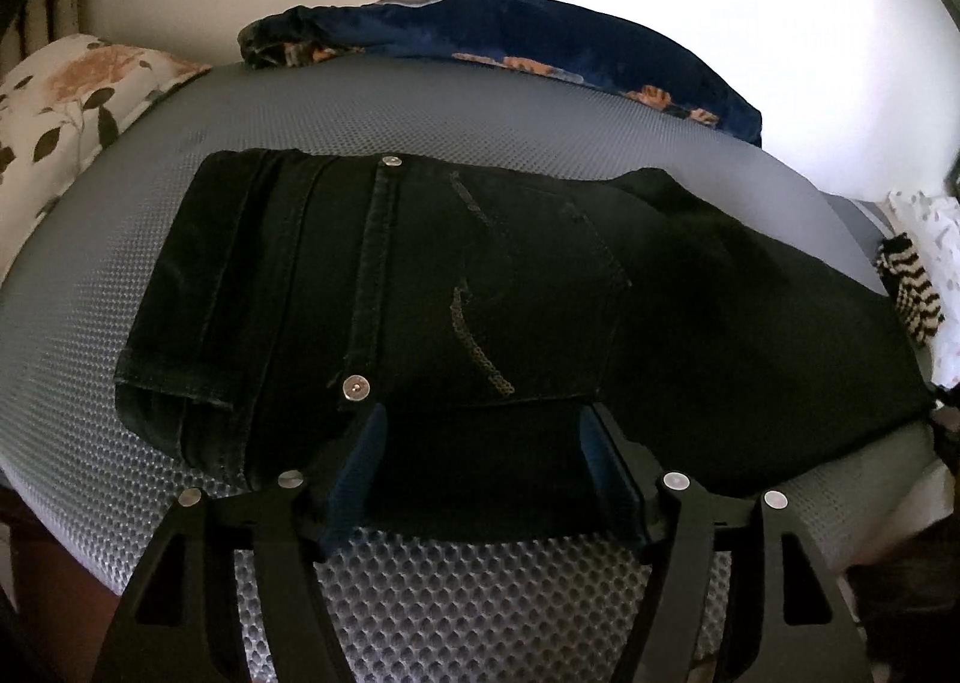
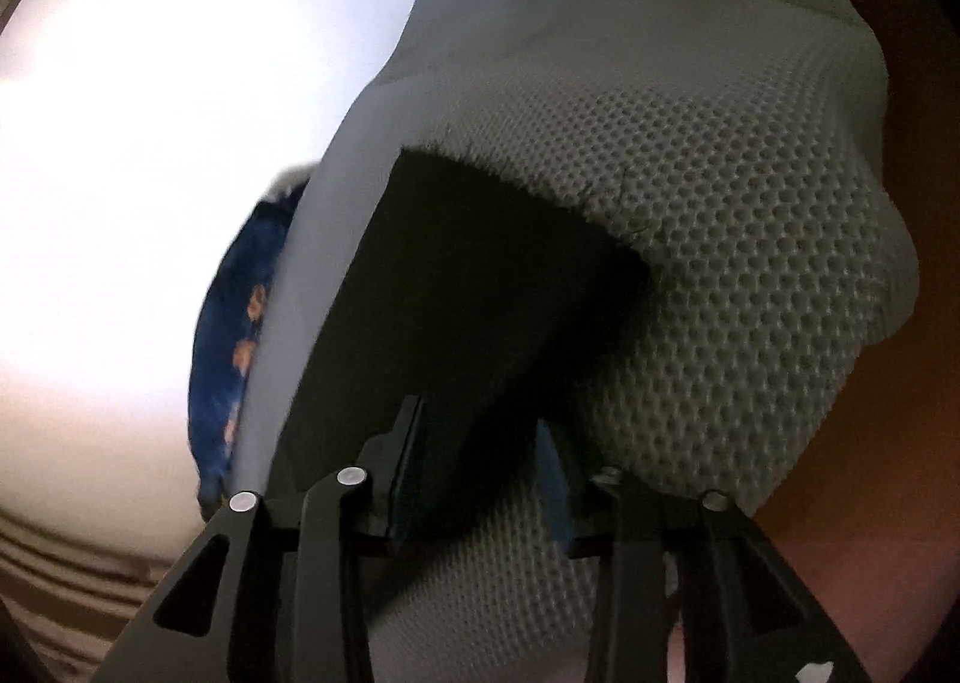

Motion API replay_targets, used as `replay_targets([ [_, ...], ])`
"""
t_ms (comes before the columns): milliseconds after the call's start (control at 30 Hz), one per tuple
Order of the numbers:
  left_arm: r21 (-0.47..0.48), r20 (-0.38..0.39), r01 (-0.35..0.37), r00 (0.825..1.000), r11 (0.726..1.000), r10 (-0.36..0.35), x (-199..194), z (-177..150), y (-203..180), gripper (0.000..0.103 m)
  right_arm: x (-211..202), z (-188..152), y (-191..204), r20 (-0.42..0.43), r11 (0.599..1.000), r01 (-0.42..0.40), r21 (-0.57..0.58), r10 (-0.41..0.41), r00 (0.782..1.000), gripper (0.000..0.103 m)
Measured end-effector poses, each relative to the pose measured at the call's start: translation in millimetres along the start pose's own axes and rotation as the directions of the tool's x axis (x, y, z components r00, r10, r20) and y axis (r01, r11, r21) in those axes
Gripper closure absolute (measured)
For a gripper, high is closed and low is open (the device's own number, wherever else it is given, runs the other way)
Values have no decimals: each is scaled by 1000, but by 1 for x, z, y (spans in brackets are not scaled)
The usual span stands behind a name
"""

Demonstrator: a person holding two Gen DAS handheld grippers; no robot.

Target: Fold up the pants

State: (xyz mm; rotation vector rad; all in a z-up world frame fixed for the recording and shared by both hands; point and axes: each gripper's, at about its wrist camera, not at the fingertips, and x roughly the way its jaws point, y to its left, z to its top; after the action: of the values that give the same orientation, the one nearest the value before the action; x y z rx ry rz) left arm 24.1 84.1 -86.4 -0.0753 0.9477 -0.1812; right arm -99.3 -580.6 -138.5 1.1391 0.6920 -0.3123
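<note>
Black denim pants (image 1: 480, 287) lay folded across frame centre on a grey honeycomb-textured mat (image 1: 90, 359); topstitched seams, two flat metal rivets, and a chain-like stitched motif on the pocket. No legible writing. Left gripper (image 1: 480, 431) was spread wide, blue-padded fingers (image 1: 366, 461) over the near fabric edge. Right gripper (image 2: 480, 443) also stood wide at lower centre, beside the dark cloth; view blurred. Navy floral fabric (image 1: 540, 47) sat at upper centre.

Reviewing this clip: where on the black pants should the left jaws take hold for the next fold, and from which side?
Probably the near waistband edge of the black pants, approached from the mat's near side. The left gripper already straddles that thick edge, jaws open.
</note>
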Motion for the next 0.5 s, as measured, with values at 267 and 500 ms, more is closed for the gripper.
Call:
replay_targets([
  [267,1,-11,-8,1000,1000,8,1,1,-2,32,12,20,-3,25,999,-31,28,30,999,91],
  [500,-38,-8,29,1000,999,-29,-6,10,1,32,6,12,77,12,984,-123,-129,126,992,94],
])
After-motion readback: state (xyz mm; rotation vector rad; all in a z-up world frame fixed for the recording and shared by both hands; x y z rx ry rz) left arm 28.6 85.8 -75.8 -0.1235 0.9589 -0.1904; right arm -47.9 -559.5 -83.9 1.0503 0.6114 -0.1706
